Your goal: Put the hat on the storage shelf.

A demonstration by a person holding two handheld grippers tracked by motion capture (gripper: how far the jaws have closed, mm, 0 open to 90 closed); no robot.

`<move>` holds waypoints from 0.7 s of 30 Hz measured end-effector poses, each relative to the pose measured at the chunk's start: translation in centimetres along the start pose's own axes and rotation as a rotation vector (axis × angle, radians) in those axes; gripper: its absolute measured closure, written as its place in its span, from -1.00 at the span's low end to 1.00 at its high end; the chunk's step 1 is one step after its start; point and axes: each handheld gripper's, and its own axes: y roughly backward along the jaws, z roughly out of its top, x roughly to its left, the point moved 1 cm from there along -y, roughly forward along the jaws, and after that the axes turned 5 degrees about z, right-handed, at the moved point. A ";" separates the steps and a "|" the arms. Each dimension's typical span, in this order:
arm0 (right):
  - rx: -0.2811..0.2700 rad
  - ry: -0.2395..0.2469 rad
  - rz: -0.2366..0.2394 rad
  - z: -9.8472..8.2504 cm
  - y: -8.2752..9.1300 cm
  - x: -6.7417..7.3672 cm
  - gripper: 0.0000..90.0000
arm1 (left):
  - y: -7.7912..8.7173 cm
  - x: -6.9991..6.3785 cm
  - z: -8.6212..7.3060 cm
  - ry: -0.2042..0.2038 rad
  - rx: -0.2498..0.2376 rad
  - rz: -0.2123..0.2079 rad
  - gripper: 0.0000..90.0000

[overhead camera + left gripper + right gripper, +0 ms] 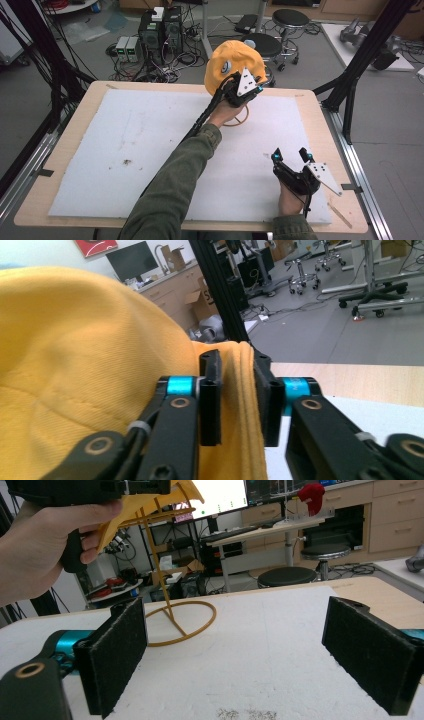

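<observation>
Looking across the desk [65,150] from left to right:

Desk: it is carrying a white foam sheet [140,145] that is covering most of its top.

Cap: a yellow cap [231,62] is sitting atop a thin yellow wire stand [172,612] near the far edge of the desk, the stand's ring base lying on the white sheet.

Left gripper: the left gripper [237,390] is reaching up to the cap's edge, with a fold of the yellow cloth lying between its fingers [211,395]; the gap is narrow and the pads are sitting right against the fold, though whether they are pressing on it I cannot tell.

Left hand: the left hand [225,112] is stretching out from a green sleeve [175,185] to the cap.

Right gripper: the right gripper [292,156] is resting low near the desk's front right, well apart from the cap, its fingers [117,655] standing wide and released, grasping nothing.
</observation>
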 end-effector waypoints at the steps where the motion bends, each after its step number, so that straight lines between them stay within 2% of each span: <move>1: -0.001 0.002 0.000 0.0 0.0 0.0 -0.78 | 0.0 0.0 0.0 0.005 -0.002 -0.001 0.64; 4: 0.003 -0.001 0.000 0.0 0.0 -0.1 -0.78 | 0.1 0.1 0.1 0.026 0.003 0.002 0.40; 7: 0.006 -0.001 0.002 0.0 0.0 -0.1 -0.78 | 0.3 0.2 0.3 0.043 -0.004 0.004 0.34; 13: 0.010 -0.004 0.000 0.0 0.1 -0.2 -0.78 | 0.8 0.5 0.8 0.060 -0.011 0.011 0.07; 21: 0.016 -0.007 0.000 -0.1 0.0 -0.2 -0.78 | 1.8 1.0 2.0 0.090 -0.052 0.012 -0.05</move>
